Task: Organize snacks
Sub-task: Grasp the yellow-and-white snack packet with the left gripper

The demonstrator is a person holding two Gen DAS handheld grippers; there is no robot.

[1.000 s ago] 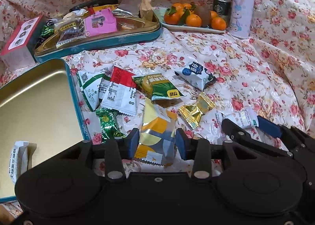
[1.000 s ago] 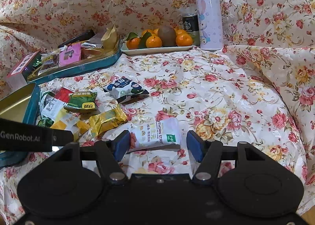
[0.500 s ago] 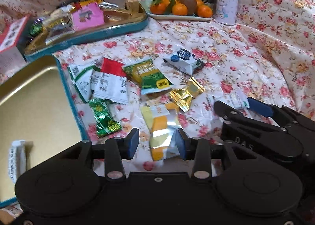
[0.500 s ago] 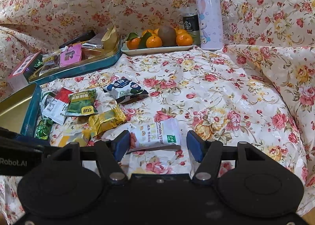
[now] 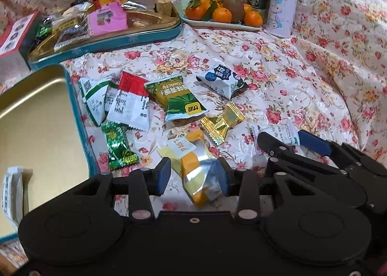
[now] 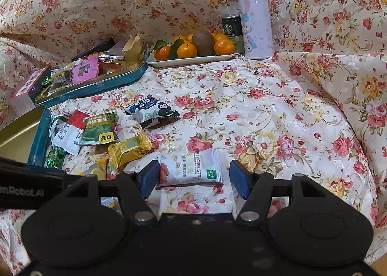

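Left gripper [image 5: 194,178] jaws spread wide around the yellow-silver packet [image 5: 197,174] lying on the floral cloth [image 5: 278,77], right pad touching it. Right gripper [image 6: 194,177] wide open, straddling white snack packet [image 6: 193,170]. Gold tin [image 5: 36,116] left.

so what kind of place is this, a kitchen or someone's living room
Most likely a living room at home, not a kitchen. Floral quilted fabric drapes the surface and rises behind like a sofa cover; a plate of tangerines and a purple cartoon flask stand at the back, loose snack packets beside a tin.
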